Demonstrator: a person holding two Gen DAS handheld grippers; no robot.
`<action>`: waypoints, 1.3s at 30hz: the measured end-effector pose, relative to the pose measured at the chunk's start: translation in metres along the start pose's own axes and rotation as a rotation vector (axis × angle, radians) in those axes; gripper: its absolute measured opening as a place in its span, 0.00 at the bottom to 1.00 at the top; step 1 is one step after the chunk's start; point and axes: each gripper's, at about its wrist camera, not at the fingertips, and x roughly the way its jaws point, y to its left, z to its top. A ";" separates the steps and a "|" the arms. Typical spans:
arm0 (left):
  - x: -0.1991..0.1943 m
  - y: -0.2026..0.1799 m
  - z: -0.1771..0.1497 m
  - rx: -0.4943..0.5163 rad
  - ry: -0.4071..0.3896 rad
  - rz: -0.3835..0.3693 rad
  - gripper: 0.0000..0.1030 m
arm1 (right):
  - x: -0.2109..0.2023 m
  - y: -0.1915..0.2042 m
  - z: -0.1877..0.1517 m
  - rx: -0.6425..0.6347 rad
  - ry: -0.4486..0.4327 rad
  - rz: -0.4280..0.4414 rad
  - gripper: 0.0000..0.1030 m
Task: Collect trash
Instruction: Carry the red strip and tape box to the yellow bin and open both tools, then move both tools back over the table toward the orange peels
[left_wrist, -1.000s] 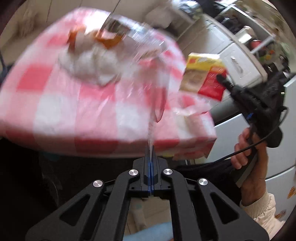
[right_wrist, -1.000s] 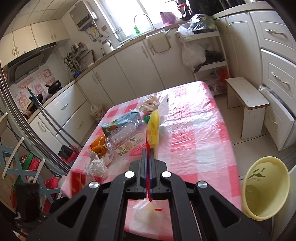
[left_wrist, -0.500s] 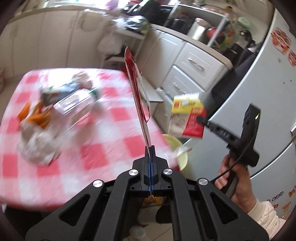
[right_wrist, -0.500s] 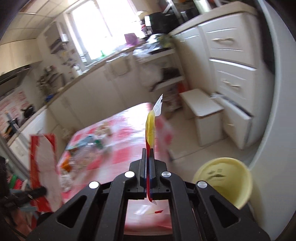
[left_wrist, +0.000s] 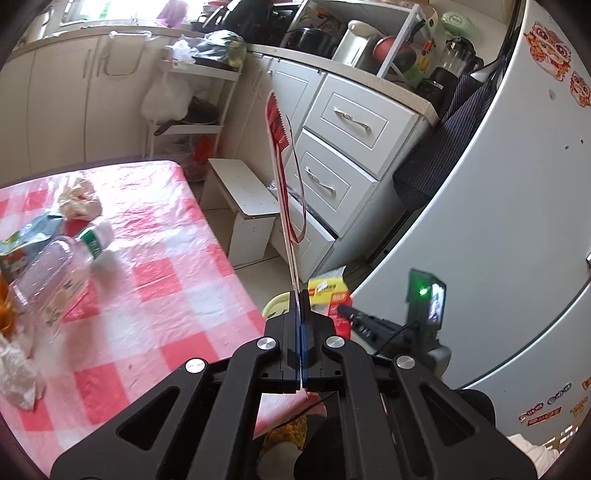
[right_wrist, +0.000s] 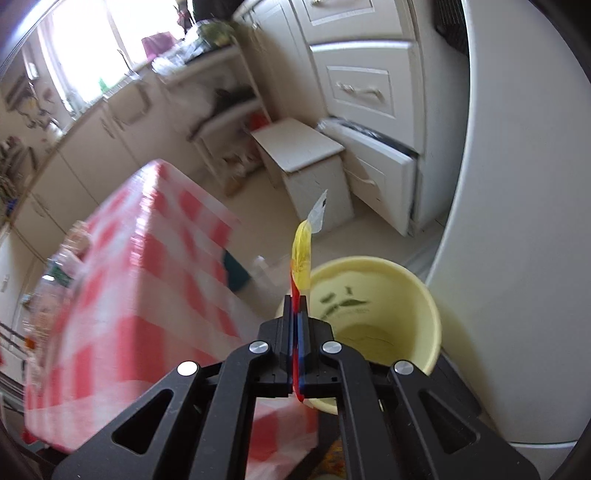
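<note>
My left gripper (left_wrist: 300, 295) is shut on a red and white wrapper (left_wrist: 284, 177) that stands edge-on above the table corner. My right gripper (right_wrist: 297, 301) is shut on a yellow and red wrapper (right_wrist: 302, 254), held just left of and above the yellow bin (right_wrist: 373, 325) on the floor. In the left wrist view the right gripper (left_wrist: 345, 310) shows low right with that yellow wrapper (left_wrist: 327, 290), and the bin's rim (left_wrist: 275, 304) peeks out beside my fingers. A clear plastic bottle (left_wrist: 59, 273), crumpled tissue (left_wrist: 16, 369) and other litter lie on the pink checked table (left_wrist: 166, 288).
A white fridge (left_wrist: 498, 229) stands right of the bin. A small white stool (left_wrist: 245, 199) and white drawers (left_wrist: 343, 155), the lowest one pulled out, are behind it. The table's edge (right_wrist: 155, 295) is just left of the bin.
Both grippers have swung right, away from the table. The right gripper with its yellow wrapper has come down close over the yellow bin. The left one still holds the red wrapper.
</note>
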 end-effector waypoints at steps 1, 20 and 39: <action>0.005 0.000 -0.001 0.004 0.007 -0.001 0.01 | 0.004 -0.001 0.000 0.004 0.015 -0.004 0.02; 0.107 -0.012 -0.003 -0.014 0.167 -0.054 0.01 | -0.083 -0.029 -0.005 0.188 -0.138 0.049 0.44; 0.211 -0.049 -0.018 0.060 0.343 0.033 0.38 | -0.138 -0.028 -0.037 0.167 -0.351 0.091 0.61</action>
